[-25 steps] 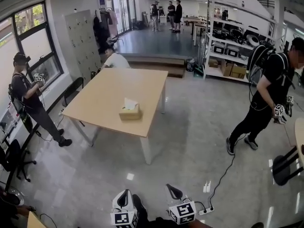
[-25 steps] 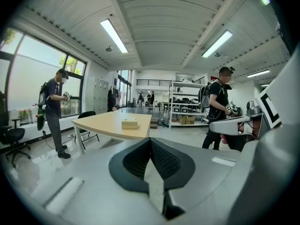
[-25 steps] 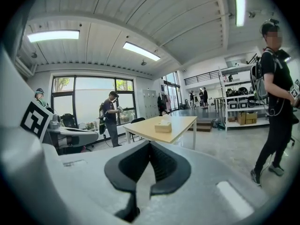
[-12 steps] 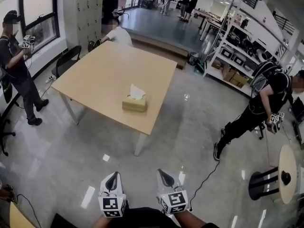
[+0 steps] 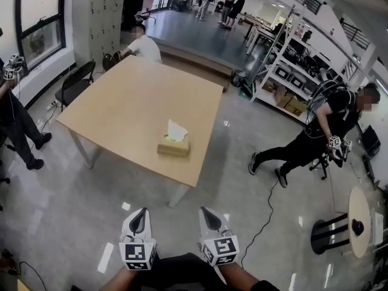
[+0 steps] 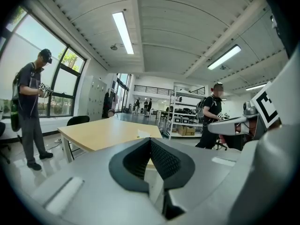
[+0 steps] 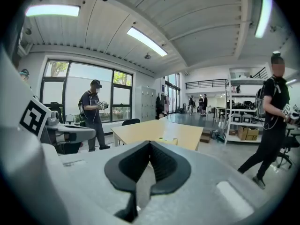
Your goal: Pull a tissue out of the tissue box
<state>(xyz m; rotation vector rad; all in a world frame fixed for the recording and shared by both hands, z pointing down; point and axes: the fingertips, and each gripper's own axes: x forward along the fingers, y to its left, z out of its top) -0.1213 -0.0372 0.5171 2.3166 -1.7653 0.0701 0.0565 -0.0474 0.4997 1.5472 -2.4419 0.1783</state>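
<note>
Head view shows the tissue box (image 5: 173, 147), its tissue (image 5: 176, 130) upright, on the wooden table (image 5: 121, 114), well ahead of the left gripper (image 5: 140, 214) and right gripper (image 5: 208, 213), both clenched empty, so close in first, then part one gripper's jaws to pinch the tissue's tip while the other steadies the box.

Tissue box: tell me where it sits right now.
In the head view the tissue box sits on the wooden table, near its front right corner, with a white tissue sticking up from its top.
</note>
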